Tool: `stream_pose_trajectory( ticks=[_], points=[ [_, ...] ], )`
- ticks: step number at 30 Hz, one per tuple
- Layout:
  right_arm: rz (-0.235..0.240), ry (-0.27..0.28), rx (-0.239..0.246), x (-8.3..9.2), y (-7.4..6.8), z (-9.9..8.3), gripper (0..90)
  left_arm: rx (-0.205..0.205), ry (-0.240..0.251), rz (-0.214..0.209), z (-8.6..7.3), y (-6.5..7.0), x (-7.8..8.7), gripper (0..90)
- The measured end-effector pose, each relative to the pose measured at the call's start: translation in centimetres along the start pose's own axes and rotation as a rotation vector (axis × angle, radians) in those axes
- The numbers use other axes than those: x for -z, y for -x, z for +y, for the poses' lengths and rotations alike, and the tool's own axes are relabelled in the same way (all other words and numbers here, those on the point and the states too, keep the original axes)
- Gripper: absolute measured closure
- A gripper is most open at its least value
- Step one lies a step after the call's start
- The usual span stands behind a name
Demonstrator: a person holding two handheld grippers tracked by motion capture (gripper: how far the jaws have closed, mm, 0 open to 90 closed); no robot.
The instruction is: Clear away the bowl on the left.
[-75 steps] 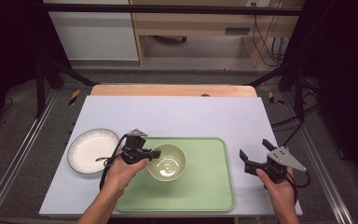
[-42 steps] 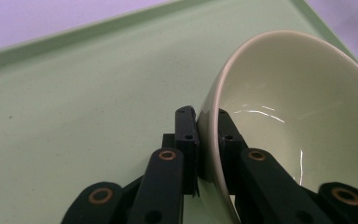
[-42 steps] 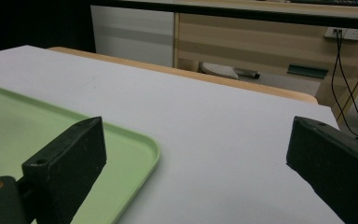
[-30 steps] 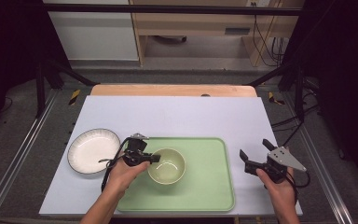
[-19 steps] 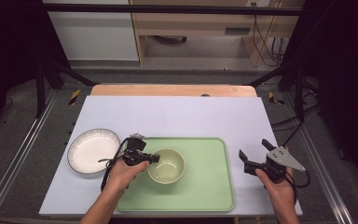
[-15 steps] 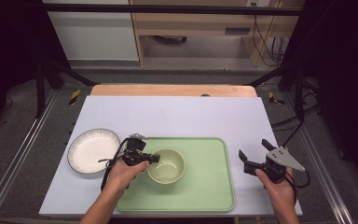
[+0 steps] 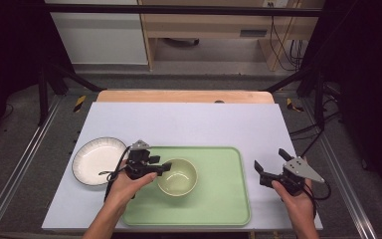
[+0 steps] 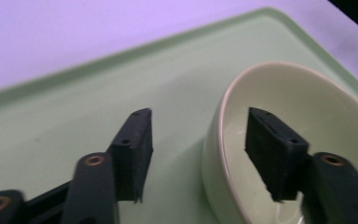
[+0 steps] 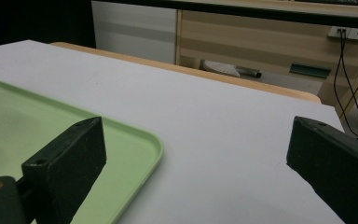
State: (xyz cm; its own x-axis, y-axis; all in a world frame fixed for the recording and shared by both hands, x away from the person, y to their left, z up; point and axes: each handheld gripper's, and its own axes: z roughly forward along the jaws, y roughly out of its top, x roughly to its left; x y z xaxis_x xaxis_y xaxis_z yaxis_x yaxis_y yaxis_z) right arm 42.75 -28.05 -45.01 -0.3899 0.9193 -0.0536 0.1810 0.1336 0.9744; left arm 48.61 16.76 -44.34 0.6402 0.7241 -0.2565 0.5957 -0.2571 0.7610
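Bowl (image 7: 177, 176) sits on the green tray (image 7: 224, 209), its rim between the left claw's (image 8: 193, 154) just-opened, non-pressing jaws. Pulling away carelessly could snag the rim and tip it. Right claw (image 7: 268, 169) hangs open, empty, beside the tray.

A table (image 7: 189, 122) with a pale lilac-white top carries everything; a strip of bare wood (image 7: 179, 96) shows along its far edge. Directly on the top lie two things. A white plate (image 7: 93, 162) with a dark rim sits near the left edge. Just beside it, to the right, lies a light green tray (image 7: 219, 199) with rounded corners, reaching almost to the near edge. The far half of the top and the strip right of the tray are bare.
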Motion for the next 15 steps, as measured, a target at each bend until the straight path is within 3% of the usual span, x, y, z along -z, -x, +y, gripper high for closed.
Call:
stream_pose_trajectory(
  ticks=[5, 6, 9, 11, 15],
  points=[
    [0.0, 0.004, 0.001, 0.0, 0.0, 0.0, 5.0, -0.068, 0.137, 0.013, 0.1, -0.2, 2.0, 21.3],
    [0.001, -0.002, -0.003, 0.0, -0.1, 0.0, 4.9, -0.089, 0.169, 0.024, 0.0, -0.2, 2.4, 14.3],
    [0.005, -0.002, -0.002, 0.0, -0.2, 0.0, 4.7, -0.13, 0.242, 0.024, -0.1, -0.4, 3.8, 11.4],
    [0.009, -0.002, -0.004, 0.0, -0.2, 0.0, 4.4, -0.166, 0.294, 0.05, -0.3, -0.5, 4.7, 8.1],
    [0.014, -0.002, -0.006, 0.0, -0.2, 0.0, 3.9, -0.223, 0.35, 0.103, -0.6, -1.3, 6.7, 5.6]
  ],
)
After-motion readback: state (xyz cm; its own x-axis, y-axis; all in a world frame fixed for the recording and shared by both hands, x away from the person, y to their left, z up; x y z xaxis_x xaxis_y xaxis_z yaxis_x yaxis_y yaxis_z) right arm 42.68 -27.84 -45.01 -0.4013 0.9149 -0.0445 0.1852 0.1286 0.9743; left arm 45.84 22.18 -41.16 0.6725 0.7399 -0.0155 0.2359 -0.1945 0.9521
